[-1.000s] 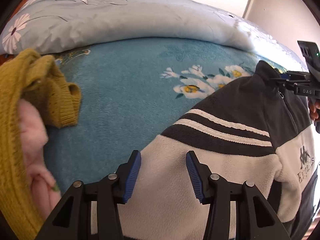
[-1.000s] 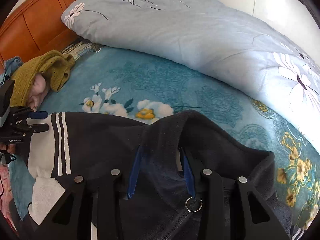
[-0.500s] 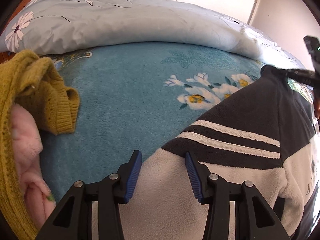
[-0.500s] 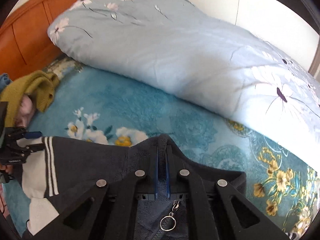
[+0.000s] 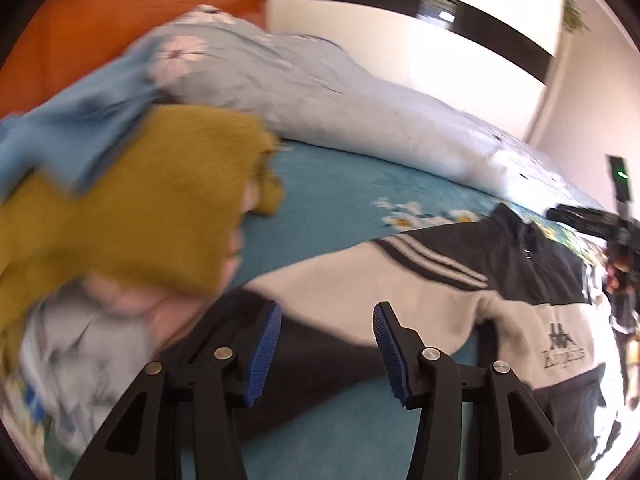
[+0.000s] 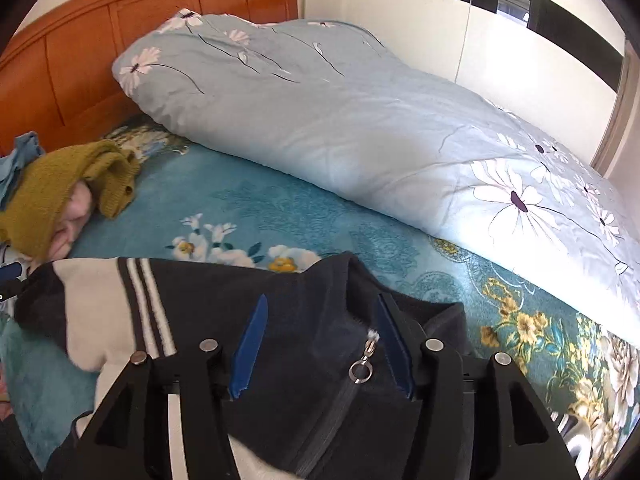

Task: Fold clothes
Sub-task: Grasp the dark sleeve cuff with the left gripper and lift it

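Observation:
A black and white fleece jacket (image 5: 440,292) with two white stripes and a zip lies spread on the blue flowered bed cover (image 5: 340,200). My left gripper (image 5: 326,344) hovers over its sleeve near the dark cuff. Its jaws are opening a little and the pads do not press the cloth. My right gripper (image 6: 320,344) is above the jacket's collar (image 6: 348,280) with its jaws opening. The collar and the zip pull (image 6: 360,372) lie loose between the blue pads. The right gripper (image 5: 592,220) also shows at the right edge of the left wrist view.
A heap of clothes lies at the left: a mustard knit sweater (image 6: 60,188) over a pink garment (image 6: 76,212), with light blue cloth (image 5: 80,120) and a grey garment (image 5: 72,340). A pale blue flowered duvet (image 6: 360,128) runs along the back, before an orange wooden headboard (image 6: 80,52).
The right gripper was shut on the collar half a second ago; it has let go and risen. The left gripper swung left and up toward the clothes heap, its view now blurred.

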The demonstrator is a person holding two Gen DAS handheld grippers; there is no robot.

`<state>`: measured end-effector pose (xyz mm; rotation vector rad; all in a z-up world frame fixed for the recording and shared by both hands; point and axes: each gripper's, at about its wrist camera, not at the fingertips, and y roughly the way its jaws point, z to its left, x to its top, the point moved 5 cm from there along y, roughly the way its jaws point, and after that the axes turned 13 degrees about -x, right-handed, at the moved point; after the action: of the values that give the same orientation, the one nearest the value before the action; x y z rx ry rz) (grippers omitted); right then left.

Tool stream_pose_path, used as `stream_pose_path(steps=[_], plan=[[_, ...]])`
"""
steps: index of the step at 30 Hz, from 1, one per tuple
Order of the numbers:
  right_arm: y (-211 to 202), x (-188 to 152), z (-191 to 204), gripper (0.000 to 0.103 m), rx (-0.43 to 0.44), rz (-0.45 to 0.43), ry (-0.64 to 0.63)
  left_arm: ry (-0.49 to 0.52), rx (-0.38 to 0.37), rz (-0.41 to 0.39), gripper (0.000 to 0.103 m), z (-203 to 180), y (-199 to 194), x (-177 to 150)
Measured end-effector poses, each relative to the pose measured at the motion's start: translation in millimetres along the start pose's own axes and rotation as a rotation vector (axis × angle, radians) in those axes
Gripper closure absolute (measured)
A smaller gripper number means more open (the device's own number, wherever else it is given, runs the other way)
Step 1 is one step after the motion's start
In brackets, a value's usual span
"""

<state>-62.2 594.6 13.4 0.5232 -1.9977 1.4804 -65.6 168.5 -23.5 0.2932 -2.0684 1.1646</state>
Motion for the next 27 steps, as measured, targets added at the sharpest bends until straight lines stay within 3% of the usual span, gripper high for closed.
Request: stream_pose_path(steps=[5, 9, 11, 14, 16, 21, 22, 24, 27], plan=[[-55.4, -57.5, 28.9, 0.042, 0.075, -0.052, 0.061, -0.209, 0.080, -0.064, 0.050, 42.4, -41.1, -56.0], [-78.9, -104.8, 49.7, 0.018, 0.102, -0.033, 0.125, -0.412, 0.033, -0.087, 0.050, 65.2, -40.6, -79.5], [-88.2, -121.1, 61.5, 0.018, 0.114, -0.018, 0.118, -0.478, 0.023, -0.111, 0.050, 70.9, -38.2, -82.0], [-102.7, -138.3, 75.3, 0.016, 0.117, -0.017, 0.094, -0.587, -0.050, -0.129, 0.050, 77.8, -23.2, -80.8], [-111.1, -144.6, 78.4, 0.006, 0.103, -0.023, 0.080, -0.660, -0.081, -0.135, 0.050, 83.5, -11.3, -81.1], [-127.8, -152.9, 71.7, 0.001, 0.090, -0.042, 0.071, -0.807, -0.114, -0.169, 0.053, 97.3, 10.2, -85.1], [-129.9, -154.4, 70.5, 0.000, 0.095, -0.043, 0.069, -0.831, -0.123, -0.186, 0.055, 99.8, 11.8, -85.5], [-133.1, -157.2, 66.3, 0.000, 0.085, -0.051, 0.066, -0.862, -0.132, -0.208, 0.081, 103.9, 14.0, -84.8], [-134.2, -162.3, 58.2, 0.000, 0.064, -0.057, 0.069, -0.874, -0.099, -0.224, 0.093, 108.6, 13.6, -81.1]])
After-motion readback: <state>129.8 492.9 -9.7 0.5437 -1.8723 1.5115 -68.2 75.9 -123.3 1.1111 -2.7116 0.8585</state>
